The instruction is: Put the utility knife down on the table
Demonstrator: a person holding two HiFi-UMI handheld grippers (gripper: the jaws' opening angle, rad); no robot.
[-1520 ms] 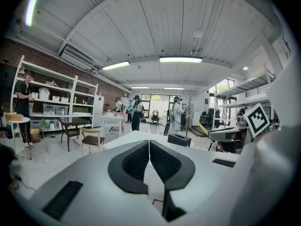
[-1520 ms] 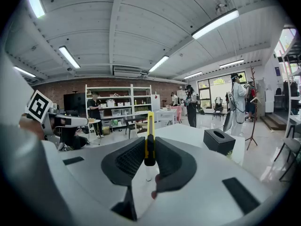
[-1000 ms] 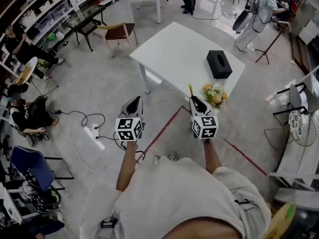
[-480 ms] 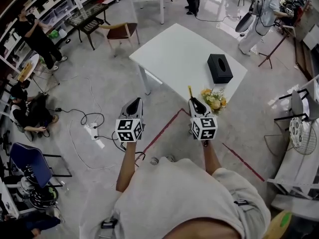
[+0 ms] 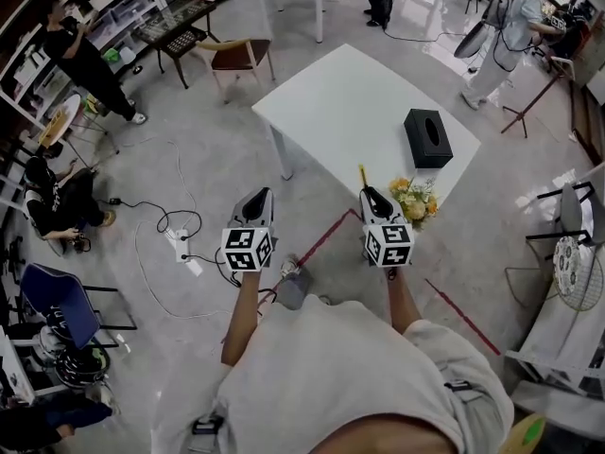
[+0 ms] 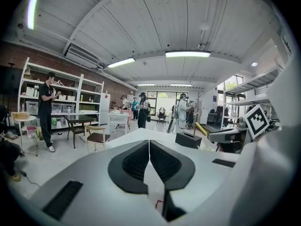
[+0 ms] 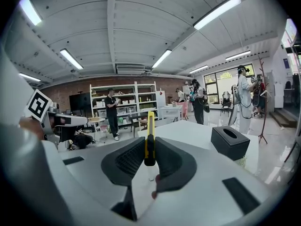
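Note:
A yellow and black utility knife point(image 7: 149, 140) stands upright between the pads of my right gripper point(image 7: 149, 155), which is shut on it. From the head camera the knife point(image 5: 362, 176) sticks out past my right gripper point(image 5: 369, 197), just short of the near edge of the white table point(image 5: 350, 102). My left gripper point(image 5: 257, 200) hovers over the grey floor to the left of the table. Its jaws point(image 6: 149, 155) are shut with nothing between them.
A black tissue box point(image 5: 427, 137) sits on the table's right side, also seen as the black box point(image 7: 233, 140). Yellow flowers point(image 5: 414, 201) lie at the table's near corner. A wooden chair point(image 5: 241, 57), a power strip point(image 5: 180, 251), red floor tape point(image 5: 317, 247), shelves and several people surround the area.
Both grippers have come a little closer to the table, and the view has shifted with them. The right gripper still clamps the knife. A foot now shows below the grippers.

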